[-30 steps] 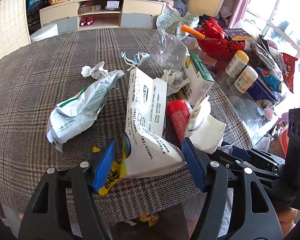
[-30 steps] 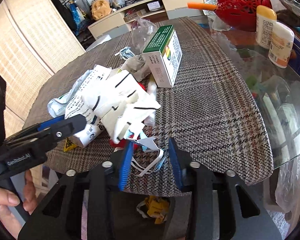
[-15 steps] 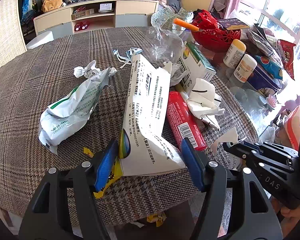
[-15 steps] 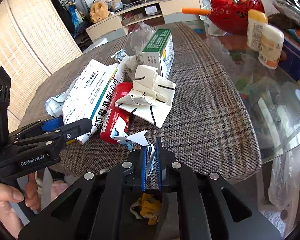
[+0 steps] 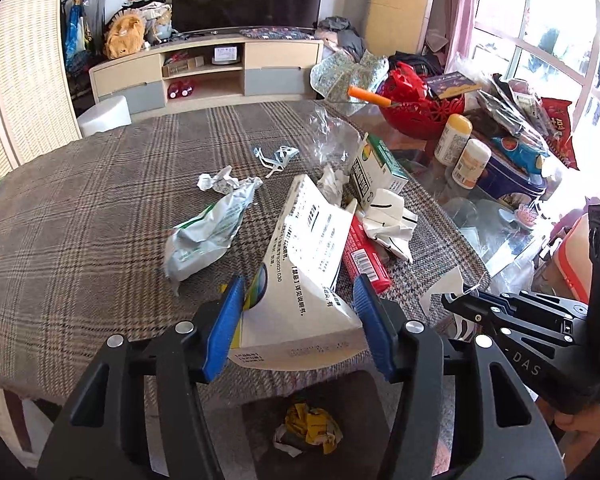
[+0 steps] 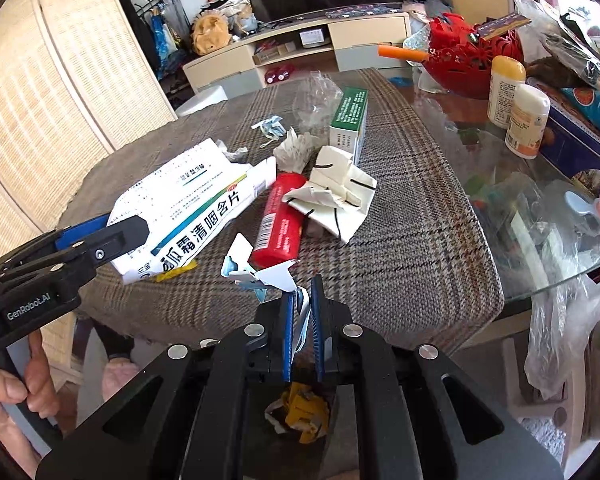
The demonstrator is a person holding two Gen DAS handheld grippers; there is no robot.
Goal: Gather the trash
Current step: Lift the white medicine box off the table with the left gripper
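Crumpled yellow wrapper (image 6: 300, 412) down on the floor, half hidden behind the claws. Right claw (image 6: 300, 312) clamped tight on a torn paper scrap (image 6: 260, 274) at the counter (image 6: 400, 264) edge. Left claw (image 5: 300, 312) just been closing round a white medicine box (image 5: 304, 280), pads apparently touching; box's near end cut off. Farther back: red pack (image 6: 278, 220), green box (image 6: 350, 118), partly covered.

The white printed box (image 5: 300, 280) covers most of the yellow wrapper (image 6: 176, 270) and the near end of the red packet (image 5: 364, 258) in the left wrist view. The torn paper scrap (image 6: 268, 276) disappears between the right gripper (image 6: 302, 328) pads, its lower part unseen. The hand (image 6: 8, 396) on the left gripper (image 5: 298, 328) handle is cut off by the frame edge. Small print on the green box (image 6: 350, 118) is unreadable
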